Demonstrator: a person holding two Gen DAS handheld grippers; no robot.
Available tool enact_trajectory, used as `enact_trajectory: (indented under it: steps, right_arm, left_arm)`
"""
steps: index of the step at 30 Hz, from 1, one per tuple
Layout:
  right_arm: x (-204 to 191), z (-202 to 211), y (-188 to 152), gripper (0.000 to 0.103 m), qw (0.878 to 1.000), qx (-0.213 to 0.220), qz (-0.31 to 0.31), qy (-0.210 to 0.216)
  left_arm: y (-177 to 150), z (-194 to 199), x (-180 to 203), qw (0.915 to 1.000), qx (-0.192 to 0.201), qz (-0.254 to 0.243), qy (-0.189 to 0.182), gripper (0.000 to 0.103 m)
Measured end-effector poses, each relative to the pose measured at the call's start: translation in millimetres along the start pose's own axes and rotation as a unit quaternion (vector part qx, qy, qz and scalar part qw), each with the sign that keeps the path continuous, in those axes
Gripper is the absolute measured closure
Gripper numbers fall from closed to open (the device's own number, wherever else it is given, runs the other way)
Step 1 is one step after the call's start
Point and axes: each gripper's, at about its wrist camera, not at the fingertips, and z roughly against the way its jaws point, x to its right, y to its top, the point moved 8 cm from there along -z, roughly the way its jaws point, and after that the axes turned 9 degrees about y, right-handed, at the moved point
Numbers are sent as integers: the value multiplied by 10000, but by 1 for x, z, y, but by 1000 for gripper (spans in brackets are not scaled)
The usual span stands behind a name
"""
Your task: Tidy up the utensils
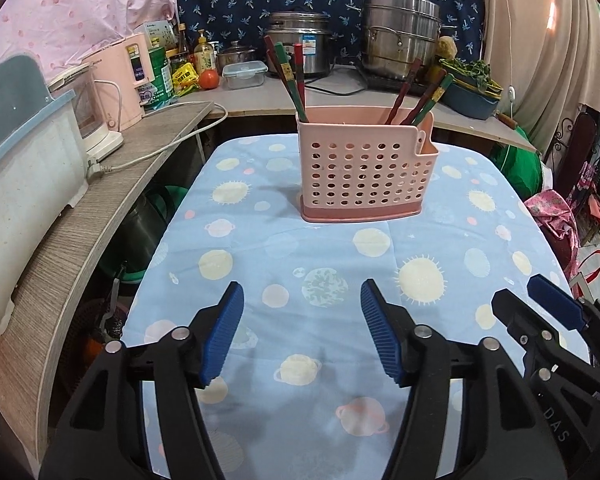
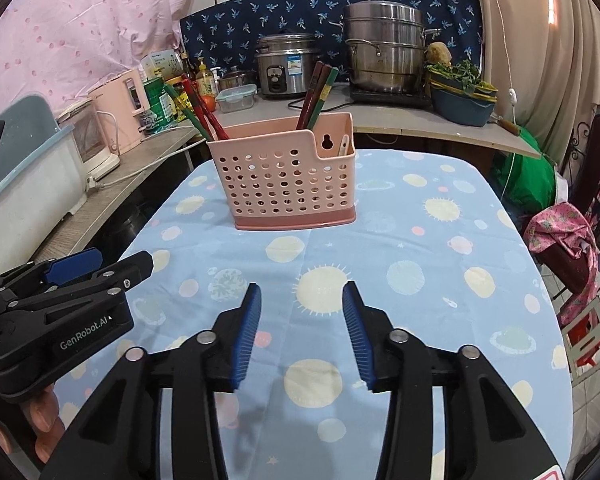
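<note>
A: What is shown in the left wrist view?

B: The left tool [image 1: 302, 332] is seen low in the frame with its blue pads spread apart; nothing is held between them, and only the planet-print cloth [image 1: 284, 240] is visible in the gap. The cloth-covered counter [image 1: 188, 216] carries a pink perforated utensil holder [image 1: 364, 172], which is placed upright toward the far end, well apart from the tool. Red-and-green chopsticks [image 1: 298, 80] are stood in it in two groups: one group leans left from the left compartment, the other leans right from the right side. The right tool [image 1: 540, 312] is seen at the lower right edge, just beside the left tool.

A: And in the right wrist view?

B: The right tool [image 2: 302, 336] is shown with its pads apart and nothing between them; the cloth [image 2: 380, 248] is seen through the gap. The utensil holder [image 2: 288, 180] is located ahead and slightly left, upright on the counter [image 2: 480, 208]. A low side compartment is visible at its right end, in which a pale utensil [image 2: 344, 145] is stood; its type cannot be determined. The chopsticks [image 2: 200, 112] are again seen in two leaning groups. The left tool [image 2: 96, 266] is viewed side-on at the lower left, gripped by a hand [image 2: 40, 420]. A steel rice cooker [image 2: 286, 68] and a stacked steamer pot [image 2: 384, 48] are set on the rear worktop.
</note>
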Motion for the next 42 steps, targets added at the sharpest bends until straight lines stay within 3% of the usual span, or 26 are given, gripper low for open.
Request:
enact_trajectory:
  steps: [5,15,18,24,28,34,37,42]
  right_arm:
    - [3,-1,2,48,10000,10,-52,-16]
    - [9,-7,2,46,9998,-9,-196,14]
    - [11,-9,1,38,9996,-19,-284,93]
    - [15,-9,1,34,9993,-29,-376,56]
    - [17,-11,0,19,9991,-69,-412,43]
    - [18,-11,-1,16,9994,-58,-351,-39]
    - [16,-10,1,7,9995,-33,-327,-43]
    - [16,-10,0,7,9993,-35,-359,-60]
  left_arm:
    - [0,-2,0,10000,11,-15,69,35]
    - [1,-10,-4,9998,-12,63,165,23]
    - [2,-10,-4,9997,17,78,212,16]
    - [2,-12,-5,9996,35,75,262,14]
    - [1,-14,-6,9996,-1,102,266,12]
    - [0,-14,-7,9996,-2,110,275,10]
    - [0,-16,-8,9995,-33,140,297,9]
    - [-2,-18,-13,9992,-100,226,324,9]
